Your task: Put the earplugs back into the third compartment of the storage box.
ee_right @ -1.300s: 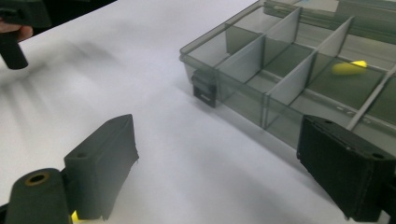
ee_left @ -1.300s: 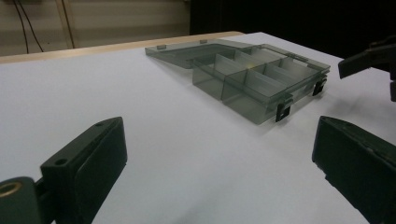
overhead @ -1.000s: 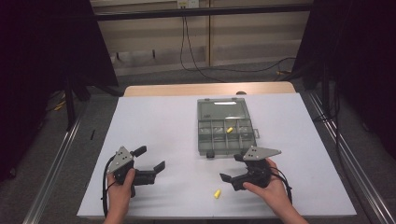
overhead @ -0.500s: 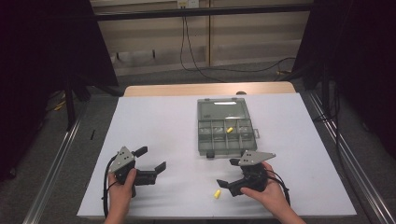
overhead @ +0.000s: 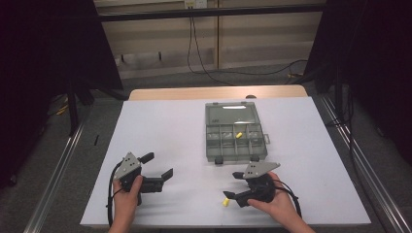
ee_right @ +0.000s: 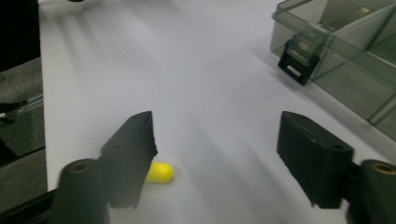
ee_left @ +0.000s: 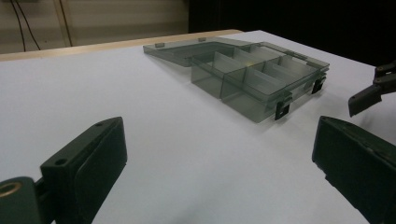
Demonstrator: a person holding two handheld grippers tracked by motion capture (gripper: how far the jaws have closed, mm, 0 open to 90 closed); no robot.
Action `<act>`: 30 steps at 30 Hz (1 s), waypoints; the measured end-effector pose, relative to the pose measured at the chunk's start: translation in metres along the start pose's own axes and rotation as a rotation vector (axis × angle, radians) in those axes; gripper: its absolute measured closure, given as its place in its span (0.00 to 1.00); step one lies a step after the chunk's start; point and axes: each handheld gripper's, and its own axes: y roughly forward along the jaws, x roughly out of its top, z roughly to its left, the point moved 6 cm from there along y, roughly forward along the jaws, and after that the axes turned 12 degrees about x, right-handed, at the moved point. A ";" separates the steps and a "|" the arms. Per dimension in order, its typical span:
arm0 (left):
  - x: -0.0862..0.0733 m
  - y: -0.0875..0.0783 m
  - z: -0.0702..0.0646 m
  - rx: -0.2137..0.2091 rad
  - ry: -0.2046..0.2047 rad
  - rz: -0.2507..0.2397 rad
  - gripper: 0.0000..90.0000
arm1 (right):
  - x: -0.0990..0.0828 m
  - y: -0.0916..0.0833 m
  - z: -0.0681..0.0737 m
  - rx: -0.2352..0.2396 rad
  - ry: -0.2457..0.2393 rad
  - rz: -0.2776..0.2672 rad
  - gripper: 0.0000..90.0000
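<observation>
Right tool (overhead: pixel 234 185): held low over the near edge of the worktop; jaws had just been closing, stood partly apart, gripping nothing.
Yellow piece (ee_right: pixel 159 172): lay on the white sheet, partly hidden behind one jaw in the right gripper view, just at that jaw's inner face; contact could not be told. In the high view it sat (overhead: pixel 226 202) right by the near jaw tip.
Gap between right jaws: bare sheet apart from that piece; far jaw well clear of it.
Left tool (overhead: pixel 158 165): rested at the near left of the worktop, well apart from the yellow piece; jaws wide apart, nothing between them but white sheet.
Left hand (overhead: pixel 127 196): wrapped round the tool body.
Right hand (overhead: pixel 274 201): wrapped round its tool from behind.
Compartment box (overhead: pixel 235 137): grey translucent, lid laid open flat toward the far side, mid-worktop, beyond the right tool.
Box contents: one small yellow item (overhead: pixel 238 135) in a compartment.
Worktop (overhead: pixel 160 121): covered in white sheet.
</observation>
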 end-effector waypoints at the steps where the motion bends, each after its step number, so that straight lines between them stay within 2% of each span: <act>1: 0.000 0.000 0.000 -0.001 -0.001 0.001 0.04 | 0.000 0.001 0.002 0.013 -0.008 0.001 0.39; 6: 0.000 0.000 0.000 0.000 0.001 -0.003 0.04 | -0.003 0.008 0.011 0.063 -0.024 0.039 0.49; 12: 0.000 0.000 -0.001 -0.004 0.001 0.001 0.04 | -0.006 0.012 0.018 0.101 -0.014 0.081 0.60; 19: 0.000 0.000 0.000 -0.001 0.003 -0.001 0.04 | -0.008 0.013 0.020 0.118 -0.013 0.106 0.70; 25: 0.000 0.000 -0.001 -0.003 0.003 -0.002 0.04 | -0.012 0.016 0.021 0.118 -0.025 0.141 0.71; 30: 0.000 0.000 0.000 -0.001 0.003 -0.001 0.04 | -0.012 0.015 0.023 0.120 -0.045 0.148 0.78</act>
